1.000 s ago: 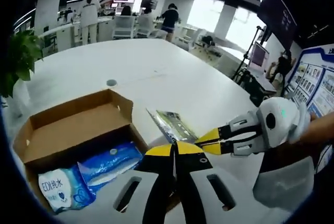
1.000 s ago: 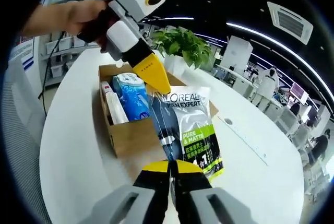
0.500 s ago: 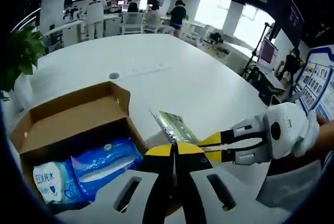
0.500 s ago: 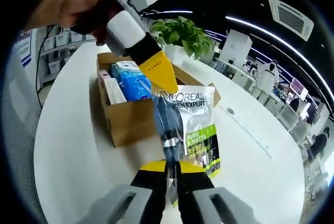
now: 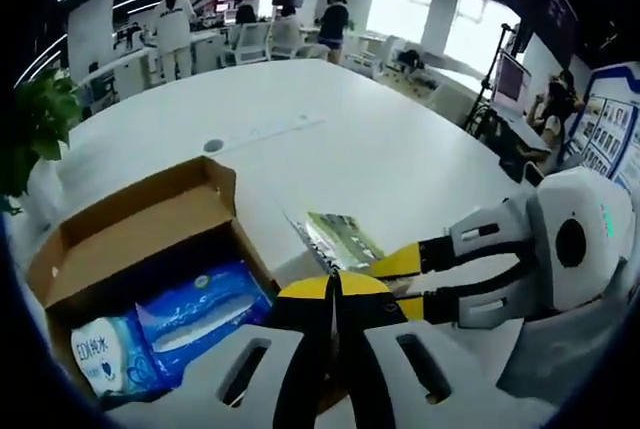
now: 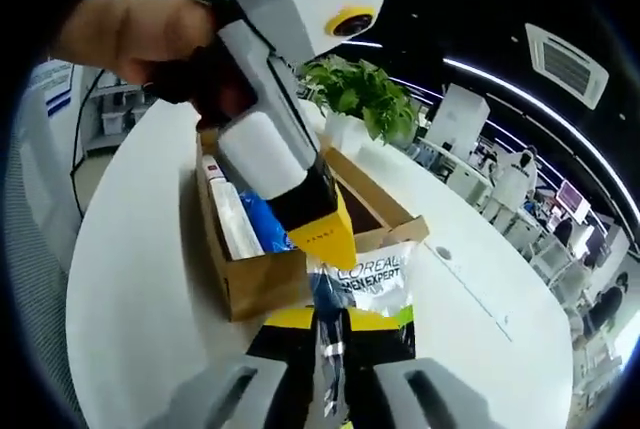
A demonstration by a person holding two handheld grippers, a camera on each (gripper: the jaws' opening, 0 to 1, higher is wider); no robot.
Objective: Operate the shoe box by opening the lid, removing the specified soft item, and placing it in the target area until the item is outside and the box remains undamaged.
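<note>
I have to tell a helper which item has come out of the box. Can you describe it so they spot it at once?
On the big white round table an open cardboard shoe box stands. Just outside it, the two yellow-tipped grippers pinch a flat pouch between them. Unlike the blue wipe packs in the box, it is silver-grey with a green band and reads L'OREAL MEN EXPERT.

1. beyond the open shoe box (image 5: 140, 239) the white table (image 5: 330, 139) lies bare, wide room to pass.
2. the left gripper (image 6: 325, 239) and right gripper (image 5: 395, 274) crowd the sachet (image 6: 365, 284) beside the box.
3. a potted plant (image 6: 365, 99) stands behind the box.
</note>
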